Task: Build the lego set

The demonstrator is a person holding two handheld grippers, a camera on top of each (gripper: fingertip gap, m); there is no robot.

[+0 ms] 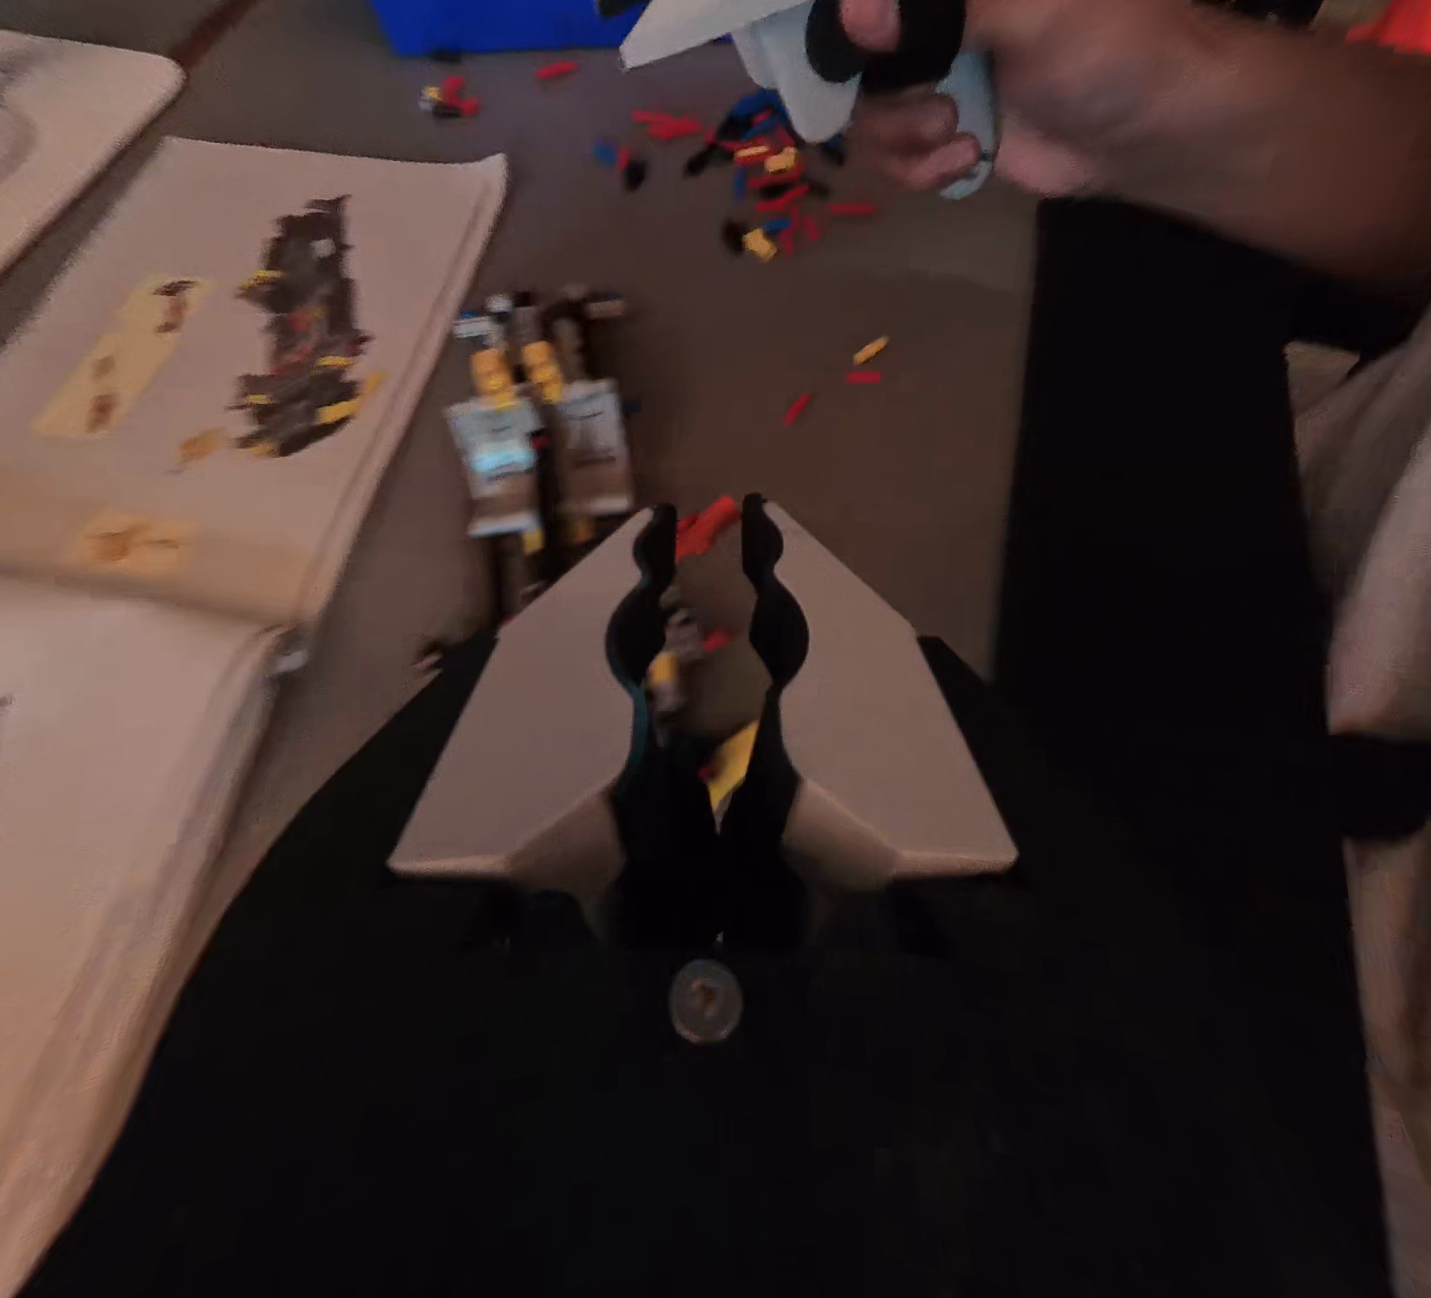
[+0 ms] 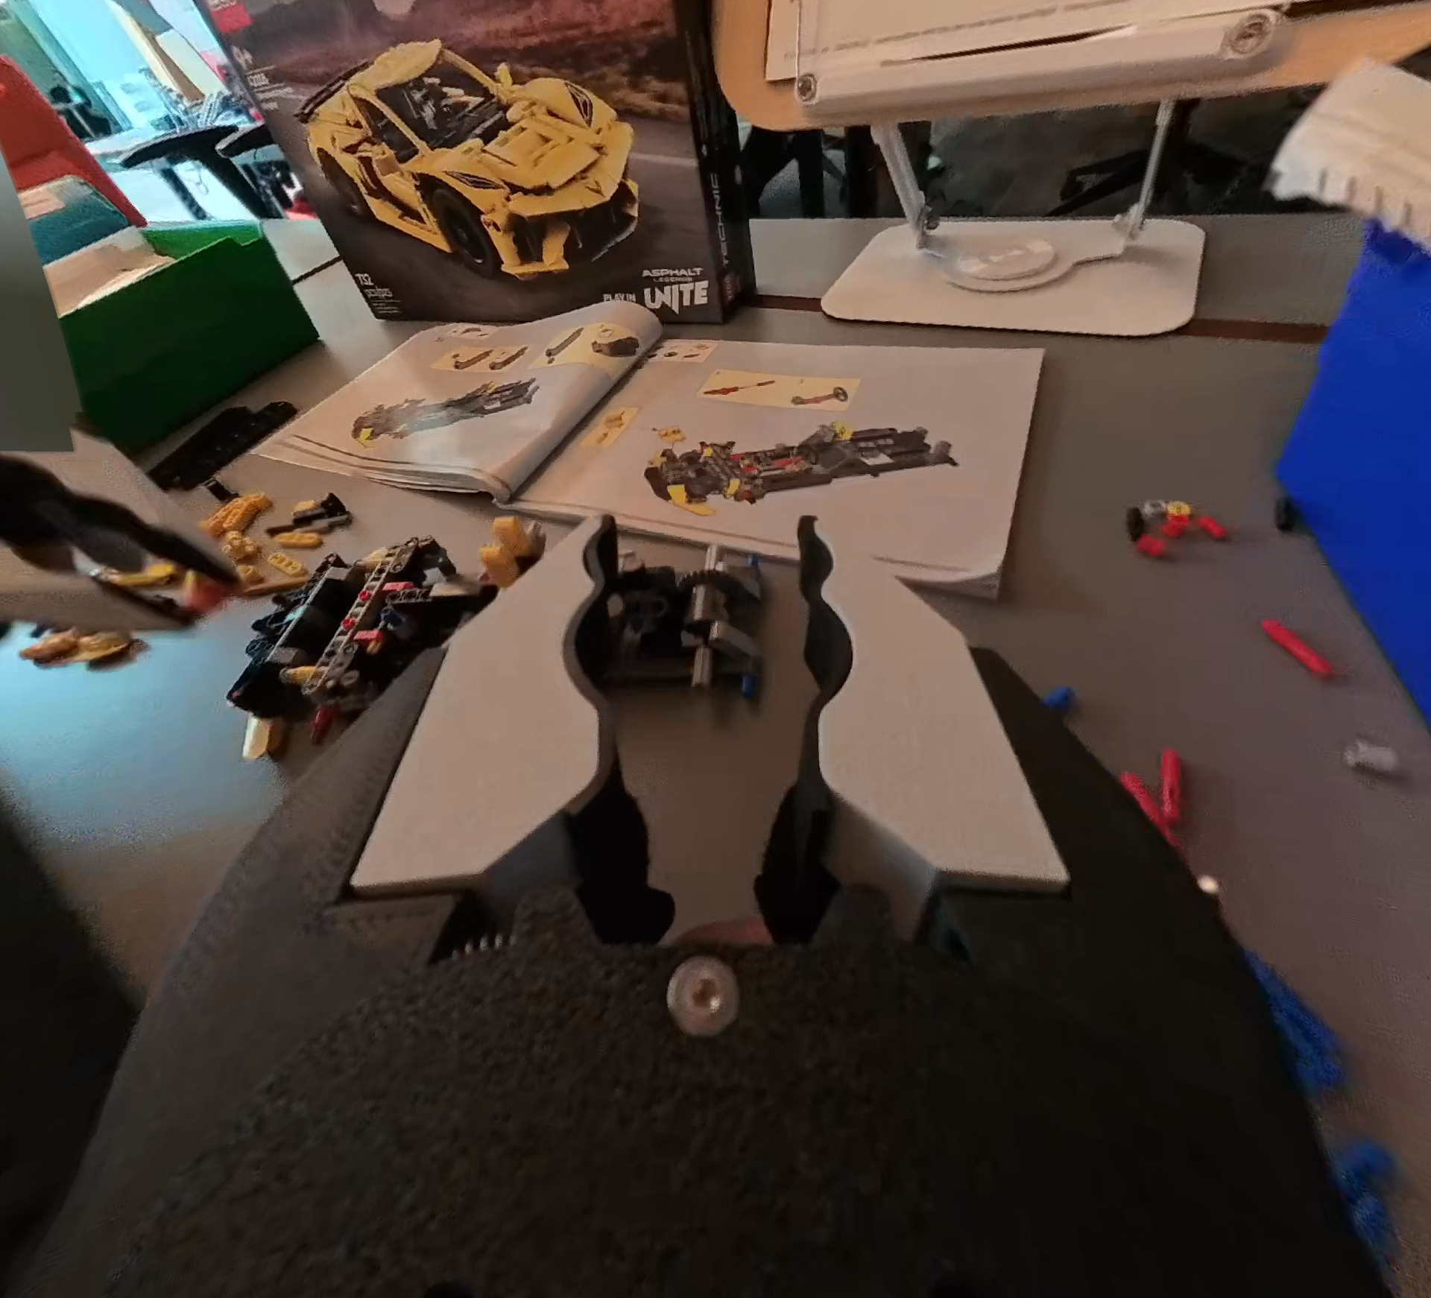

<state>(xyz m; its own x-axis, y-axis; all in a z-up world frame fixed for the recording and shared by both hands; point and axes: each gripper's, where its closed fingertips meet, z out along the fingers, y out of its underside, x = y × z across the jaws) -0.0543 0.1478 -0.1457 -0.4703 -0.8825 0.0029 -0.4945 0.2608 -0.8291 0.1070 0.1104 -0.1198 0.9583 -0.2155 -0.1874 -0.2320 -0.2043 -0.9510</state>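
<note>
Bare grey table [image 2: 1084, 641] right of the gear assembly [image 2: 689, 622]; chassis [image 2: 348, 630] crowding its left.

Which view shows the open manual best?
The right wrist view: the manual lies open and sharp on the grey table, both pages in view, in front of the set box. The left wrist view shows the manual only at its left edge, blurred by motion and cut off.
</note>
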